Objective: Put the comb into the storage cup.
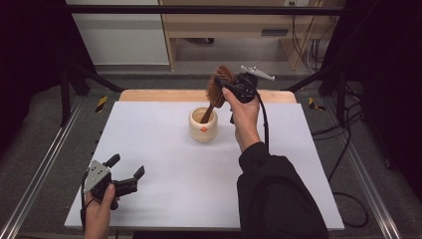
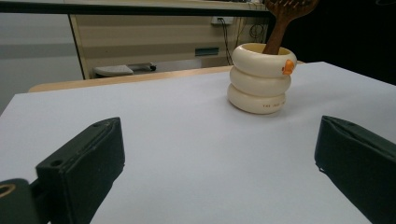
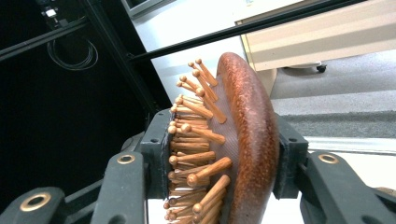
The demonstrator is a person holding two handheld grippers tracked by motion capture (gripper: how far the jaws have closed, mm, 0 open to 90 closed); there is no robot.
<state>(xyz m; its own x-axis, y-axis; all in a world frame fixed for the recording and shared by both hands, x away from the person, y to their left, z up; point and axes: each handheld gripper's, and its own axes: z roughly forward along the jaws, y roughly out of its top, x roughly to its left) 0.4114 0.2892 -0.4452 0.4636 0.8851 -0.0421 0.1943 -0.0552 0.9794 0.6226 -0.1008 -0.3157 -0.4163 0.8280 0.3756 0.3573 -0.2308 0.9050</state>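
A person's right gripper clamps the head of a wooden hairbrush, fingers pressed against bristle side and back, above the far middle of the table. The brush slants, its handle reaching down into a cream holder shaped like three stacked rings, which stands on the table toward the far edge. An orange beak-like knob marks the holder's top ring; small dark lettering runs along its bottom ring, too tiny to read in the left gripper view. Near the table's near left corner, the left gripper hovers with fingers spread wide, holding nothing.
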